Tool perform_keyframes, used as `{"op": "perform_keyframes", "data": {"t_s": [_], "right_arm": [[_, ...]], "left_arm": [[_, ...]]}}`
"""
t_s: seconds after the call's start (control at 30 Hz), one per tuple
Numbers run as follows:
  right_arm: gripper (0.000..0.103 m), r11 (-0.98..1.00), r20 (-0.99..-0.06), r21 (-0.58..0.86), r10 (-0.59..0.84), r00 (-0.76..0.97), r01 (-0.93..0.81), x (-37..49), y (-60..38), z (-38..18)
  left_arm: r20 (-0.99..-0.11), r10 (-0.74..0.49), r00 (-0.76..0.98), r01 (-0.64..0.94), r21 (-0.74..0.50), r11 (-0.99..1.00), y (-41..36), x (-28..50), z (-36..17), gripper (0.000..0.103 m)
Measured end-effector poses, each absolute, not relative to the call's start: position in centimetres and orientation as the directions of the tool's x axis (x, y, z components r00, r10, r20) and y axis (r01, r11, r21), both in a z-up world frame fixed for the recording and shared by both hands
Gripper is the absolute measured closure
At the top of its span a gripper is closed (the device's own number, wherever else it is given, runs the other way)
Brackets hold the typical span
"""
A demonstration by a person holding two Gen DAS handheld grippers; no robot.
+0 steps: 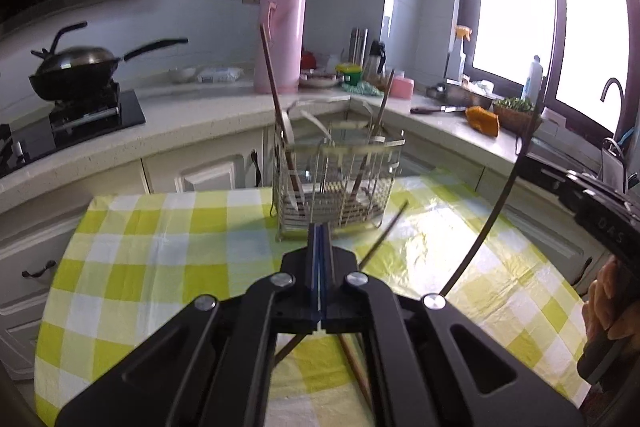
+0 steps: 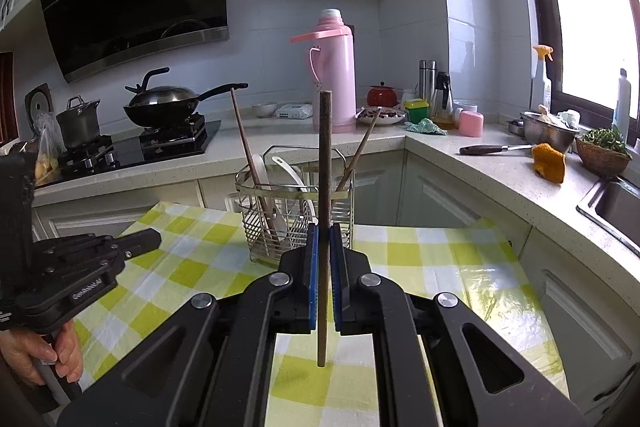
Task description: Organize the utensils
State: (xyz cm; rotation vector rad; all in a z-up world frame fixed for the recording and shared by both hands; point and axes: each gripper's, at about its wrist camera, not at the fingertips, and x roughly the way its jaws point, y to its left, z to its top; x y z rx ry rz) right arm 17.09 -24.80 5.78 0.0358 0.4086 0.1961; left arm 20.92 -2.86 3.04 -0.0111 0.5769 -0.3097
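The right tool (image 2: 324, 251) was clenched on a chopstick (image 2: 325, 163), which stood upright between its blue pads (image 2: 313, 267) and rose above them. Behind the chopstick, the rack (image 2: 292, 215) stood on the table (image 2: 420, 259) and held two more chopsticks and white spoons. The left tool (image 1: 320, 239) was closed with nothing between its pads, pointing at the rack (image 1: 336, 179). Two chopsticks (image 1: 356, 367) lay on the table under it.

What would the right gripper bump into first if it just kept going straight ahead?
Probably the wire utensil basket standing on the checked tablecloth, directly beyond the right gripper, which holds a chopstick upright. Depth is hard to judge.
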Motion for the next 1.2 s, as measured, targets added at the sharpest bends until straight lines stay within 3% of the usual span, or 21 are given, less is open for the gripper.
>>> {"op": "perform_keyframes", "data": {"t_s": [0.13, 0.2, 0.27, 0.43, 0.47, 0.57, 0.6, 0.73, 0.9, 1.2], "right_arm": [[0.096, 0.981, -0.407, 0.089, 0.195, 0.892, -0.174, 17.3, -25.2, 4.5], [0.096, 0.980, -0.411, 0.102, 0.196, 0.890, -0.169, 17.3, -25.8, 4.5], [0.096, 0.981, -0.411, 0.103, 0.192, 0.891, -0.164, 17.2, -26.3, 4.5], [0.096, 0.982, -0.403, 0.120, 0.182, 0.897, -0.145, 16.5, -27.9, 4.6], [0.096, 0.982, -0.402, 0.123, 0.180, 0.898, -0.142, 16.4, -28.1, 4.6], [0.096, 0.983, -0.404, 0.124, 0.175, 0.898, -0.136, 16.3, -28.6, 4.5], [0.096, 0.983, -0.405, 0.125, 0.174, 0.898, -0.134, 16.3, -28.8, 4.4], [0.096, 0.982, -0.409, 0.141, 0.177, 0.895, -0.129, 16.5, -29.3, 4.2], [0.096, 0.981, -0.403, 0.148, 0.178, 0.898, -0.128, 16.7, -29.3, 4.3], [0.096, 0.980, -0.400, 0.153, 0.179, 0.899, -0.127, 16.8, -29.3, 4.4]], "left_arm": [[-0.595, -0.277, 0.755, 0.287, -0.080, 0.954, -3.6, 22.8, 0.4, 0.098], [-0.609, -0.292, 0.737, 0.319, -0.067, 0.945, -4.8, 23.1, -0.2, 0.077], [-0.613, -0.296, 0.732, 0.342, -0.044, 0.939, -6.1, 23.2, -0.6, 0.068], [-0.620, -0.310, 0.720, 0.367, -0.039, 0.929, -8.9, 24.7, -2.4, 0.063], [-0.615, -0.317, 0.722, 0.374, -0.040, 0.927, -9.2, 25.0, -2.7, 0.056], [-0.568, -0.332, 0.753, 0.389, -0.022, 0.921, -9.8, 25.5, -3.1, 0.012], [-0.560, -0.332, 0.759, 0.394, -0.010, 0.919, -10.0, 25.7, -3.0, 0.005], [-0.590, -0.323, 0.740, 0.427, 0.041, 0.904, -10.8, 27.2, -3.2, 0.005], [-0.635, -0.216, 0.742, 0.420, 0.189, 0.888, -12.0, 28.8, -4.3, 0.004], [-0.709, -0.275, 0.649, 0.512, 0.140, 0.847, -11.8, 30.5, -6.4, 0.005]]}}
